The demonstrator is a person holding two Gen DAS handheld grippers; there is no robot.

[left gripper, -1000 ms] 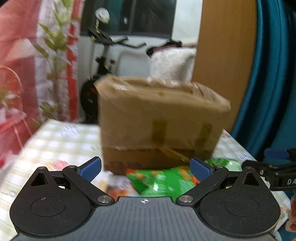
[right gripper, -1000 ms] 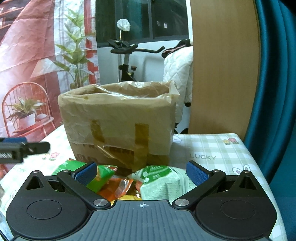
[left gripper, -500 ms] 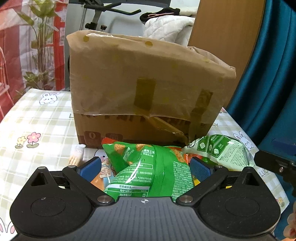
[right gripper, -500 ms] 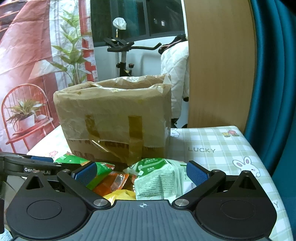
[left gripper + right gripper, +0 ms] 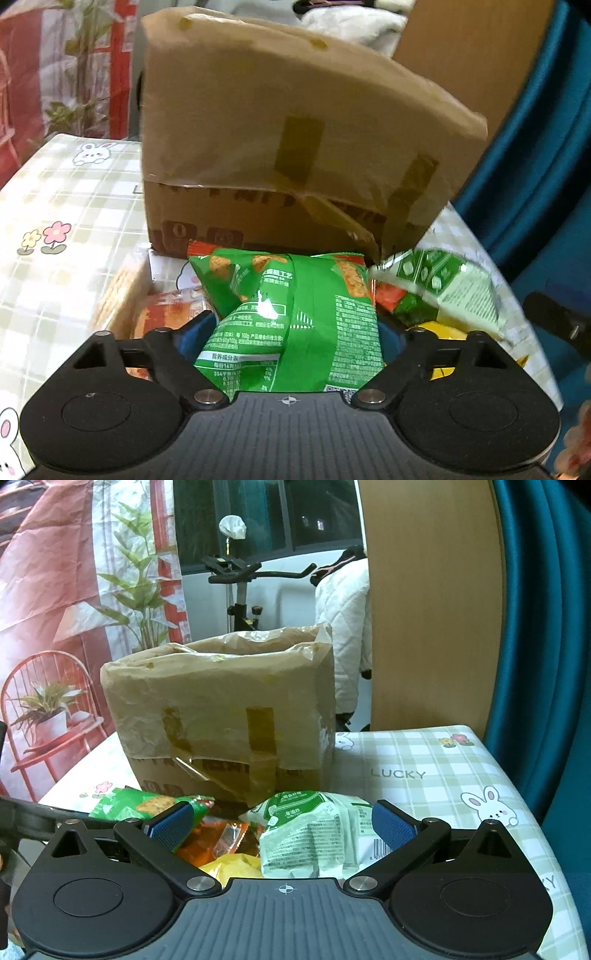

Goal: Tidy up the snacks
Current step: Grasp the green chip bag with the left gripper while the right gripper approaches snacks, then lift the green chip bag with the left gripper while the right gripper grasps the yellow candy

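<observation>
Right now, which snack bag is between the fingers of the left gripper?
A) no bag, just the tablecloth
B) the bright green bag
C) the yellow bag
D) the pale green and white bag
B: in the left wrist view the bright green bag fills the gap of the left gripper, whose fingers have just been closing around it, in front of the cardboard box.

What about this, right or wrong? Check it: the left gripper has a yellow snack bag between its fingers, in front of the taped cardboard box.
Wrong on colour: the snack bag between the left gripper's fingers is green, not yellow, as the left wrist view shows. It does lie in front of the taped cardboard box. The jaws have just been closing around it.
</observation>
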